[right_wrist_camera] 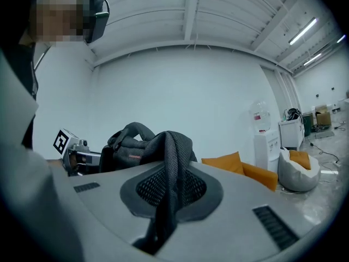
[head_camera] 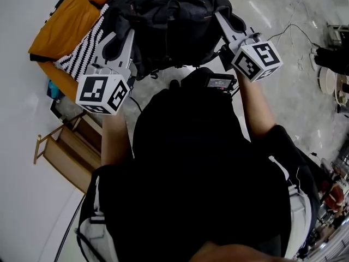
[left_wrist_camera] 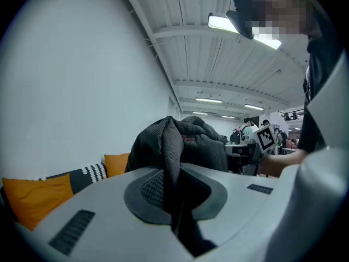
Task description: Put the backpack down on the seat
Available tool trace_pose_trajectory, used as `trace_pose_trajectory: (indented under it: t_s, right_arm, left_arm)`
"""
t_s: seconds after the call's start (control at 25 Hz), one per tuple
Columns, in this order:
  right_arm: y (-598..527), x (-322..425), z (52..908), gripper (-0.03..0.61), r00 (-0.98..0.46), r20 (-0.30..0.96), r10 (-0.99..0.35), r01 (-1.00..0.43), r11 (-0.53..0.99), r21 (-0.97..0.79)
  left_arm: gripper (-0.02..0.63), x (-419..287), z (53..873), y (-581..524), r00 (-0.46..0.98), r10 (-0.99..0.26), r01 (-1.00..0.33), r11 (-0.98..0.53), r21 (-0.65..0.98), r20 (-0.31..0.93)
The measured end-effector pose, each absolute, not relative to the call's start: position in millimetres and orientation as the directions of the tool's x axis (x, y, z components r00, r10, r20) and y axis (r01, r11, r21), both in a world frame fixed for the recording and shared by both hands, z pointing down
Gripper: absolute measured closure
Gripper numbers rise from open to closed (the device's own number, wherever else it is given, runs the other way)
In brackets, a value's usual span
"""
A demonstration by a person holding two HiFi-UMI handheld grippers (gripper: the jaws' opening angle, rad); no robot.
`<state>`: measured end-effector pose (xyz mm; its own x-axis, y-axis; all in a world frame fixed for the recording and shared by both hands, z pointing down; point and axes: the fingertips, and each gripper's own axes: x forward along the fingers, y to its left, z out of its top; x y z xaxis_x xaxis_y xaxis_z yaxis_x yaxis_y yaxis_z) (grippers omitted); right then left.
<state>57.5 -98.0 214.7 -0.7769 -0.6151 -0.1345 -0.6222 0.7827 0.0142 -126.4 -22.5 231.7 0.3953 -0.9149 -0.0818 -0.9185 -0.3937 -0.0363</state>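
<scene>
Floor (head_camera: 283, 108): pale, glossy and hard, with thin cables trailing at 2 o'clock in the head view.
Seat (left_wrist_camera: 80, 182): dark upholstered sofa against a plain white wall, at 10 to 11 o'clock in the head view.
Backpack (head_camera: 169, 26): black, soft and slumped, made of woven fabric with mesh-faced straps. It hangs at 12 o'clock in the head view, between the two grippers and beside the seat's edge. Contact with the seat cannot be judged.
Wooden rack (head_camera: 60, 152): light slatted timber, at 8 o'clock in the head view.
Orange cushion (head_camera: 65, 23): smooth plain cloth, squared corners, lying on the seat.
Striped cushion (head_camera: 87, 45): black-and-white ribbed bands, just beside the orange cushion and next to the backpack.
Left gripper (head_camera: 117, 40): grey matte plastic with a marker cube at the rear. The jaws are pinched on a mesh strap (left_wrist_camera: 172, 162) that rises to the pack.
Right gripper (head_camera: 226, 23): same build, jaws clamped on the other mesh strap (right_wrist_camera: 173, 162), which loops over the top of the pads.
Pose: both forearms are bare and extended forward. The grippers point roughly level and converge on the pack from 10 and 1 o'clock.
</scene>
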Motion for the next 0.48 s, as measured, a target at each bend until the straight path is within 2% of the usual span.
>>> trace_pose_trajectory:
  t_s: [0.08,0.2,0.28,0.48]
  right_arm:
    - [-82.1,56.1,223.0,0.531,-0.769,-0.105,-0.631,-0.633,0.774,-0.018]
    - [16.5,66.9,268.7,0.531,-0.69,0.058,-0.722,-0.718,0.671,-0.184]
    - [62.8,70.4,288.7,0.531,-0.65,0.134,-0.748,-0.752,0.608,-0.255]
    - [27.9,86.1,297.3,0.531,-0.661,0.142,-0.736,-0.738,0.606,-0.297]
  left_arm:
    - [0.58,-128.4,237.1,-7.6,0.412,-0.91,-0.911,-0.411,-0.02,-0.045]
    - [0.58,-124.9,269.6,70.4,0.523,-0.838,-0.853,-0.511,0.108,0.157]
    - [0.58,-123.9,283.4,106.9,0.576,-0.78,-0.818,-0.551,0.167,0.246]
    - [0.58,-104.8,285.9,79.3,0.573,-0.767,-0.819,-0.552,0.158,0.289]
